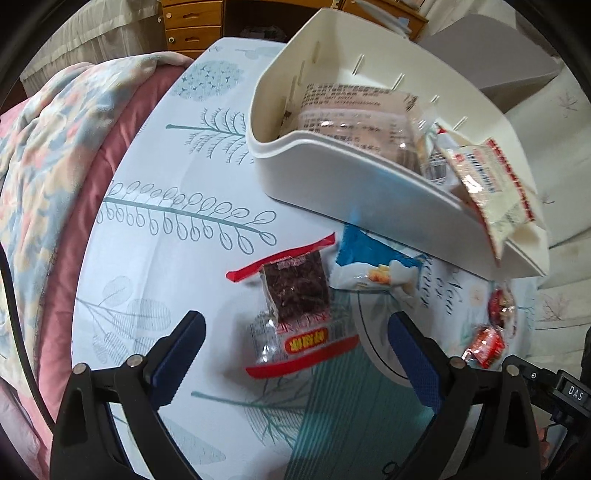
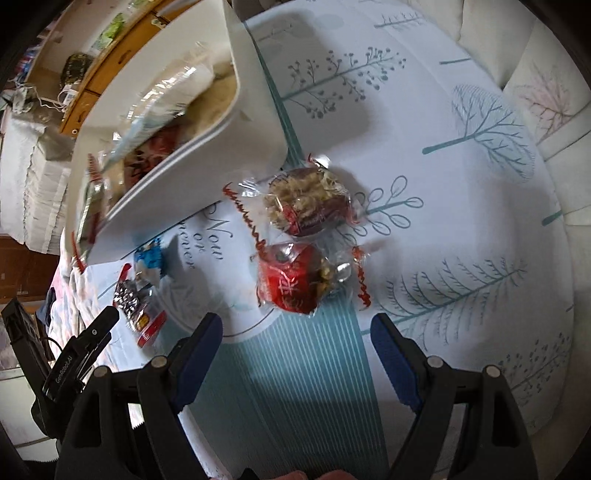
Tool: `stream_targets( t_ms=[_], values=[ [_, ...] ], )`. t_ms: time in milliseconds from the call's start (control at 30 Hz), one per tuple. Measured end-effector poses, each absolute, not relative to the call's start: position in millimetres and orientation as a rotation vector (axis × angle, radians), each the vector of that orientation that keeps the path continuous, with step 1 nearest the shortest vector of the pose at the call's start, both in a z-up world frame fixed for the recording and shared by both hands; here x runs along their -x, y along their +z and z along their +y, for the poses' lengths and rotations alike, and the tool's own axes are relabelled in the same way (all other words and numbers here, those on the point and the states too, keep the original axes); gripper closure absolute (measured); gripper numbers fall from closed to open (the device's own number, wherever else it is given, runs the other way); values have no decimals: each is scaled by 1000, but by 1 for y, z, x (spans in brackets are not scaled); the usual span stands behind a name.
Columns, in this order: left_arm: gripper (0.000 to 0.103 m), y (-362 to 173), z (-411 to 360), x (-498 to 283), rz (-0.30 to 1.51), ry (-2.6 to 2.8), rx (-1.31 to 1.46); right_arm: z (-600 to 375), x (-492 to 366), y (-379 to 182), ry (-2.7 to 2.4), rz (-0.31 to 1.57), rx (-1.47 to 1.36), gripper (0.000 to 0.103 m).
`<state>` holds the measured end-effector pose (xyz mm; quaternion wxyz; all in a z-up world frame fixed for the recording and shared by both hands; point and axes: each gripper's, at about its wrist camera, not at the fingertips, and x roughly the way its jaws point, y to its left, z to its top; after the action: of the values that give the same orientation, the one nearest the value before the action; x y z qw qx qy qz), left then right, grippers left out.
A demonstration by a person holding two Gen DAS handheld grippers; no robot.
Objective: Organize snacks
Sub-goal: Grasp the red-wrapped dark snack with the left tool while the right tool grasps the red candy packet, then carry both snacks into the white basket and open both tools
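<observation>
A white bin [image 1: 332, 184] holds several snack packs on a leaf-print cloth [image 1: 155, 258]. In the left wrist view my left gripper [image 1: 295, 336] is open, its blue pads either side of a dark brown snack in a red-edged clear wrapper [image 1: 295, 295]. A blue and white packet [image 1: 373, 266] lies beside it. In the right wrist view my right gripper [image 2: 295, 332] is open just short of a red wrapped snack [image 2: 291, 280]. A pale nut snack [image 2: 306, 203] lies beyond it by the bin [image 2: 258, 122]. The left gripper [image 2: 88, 339] shows at lower left.
A folded floral and pink blanket [image 1: 55, 166] lies left of the cloth. Wooden drawers [image 1: 192, 26] stand behind. A white cushion [image 2: 546, 92] borders the cloth on the right. Two red snacks [image 1: 491, 332] show at right in the left wrist view.
</observation>
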<state>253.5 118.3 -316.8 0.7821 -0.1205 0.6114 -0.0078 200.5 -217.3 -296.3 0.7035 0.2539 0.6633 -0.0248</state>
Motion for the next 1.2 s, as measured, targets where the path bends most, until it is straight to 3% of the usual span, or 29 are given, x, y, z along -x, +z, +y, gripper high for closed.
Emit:
stream_targets(
  t_ms=[200, 367, 500, 700, 933, 1200],
  values=[
    [16, -329, 119, -266, 1349, 32, 232, -208, -213, -308, -75, 1491, -505, 20],
    [34, -340, 122, -273, 1379, 41, 249, -200, -222, -315, -97, 1515, -430, 21],
    [35, -345, 124, -274, 1385, 51, 276, -197, -225, -318, -130, 1528, -373, 30],
    [37, -347, 123, -276, 1361, 53, 262, -201, -224, -321, -109, 1522, -365, 33],
    [59, -344, 119, -281, 1330, 65, 234, -182, -227, -318, -84, 1551, -278, 37],
    [60, -341, 119, -271, 1357, 63, 243, -161, -220, -317, -37, 1596, -260, 48]
  ],
)
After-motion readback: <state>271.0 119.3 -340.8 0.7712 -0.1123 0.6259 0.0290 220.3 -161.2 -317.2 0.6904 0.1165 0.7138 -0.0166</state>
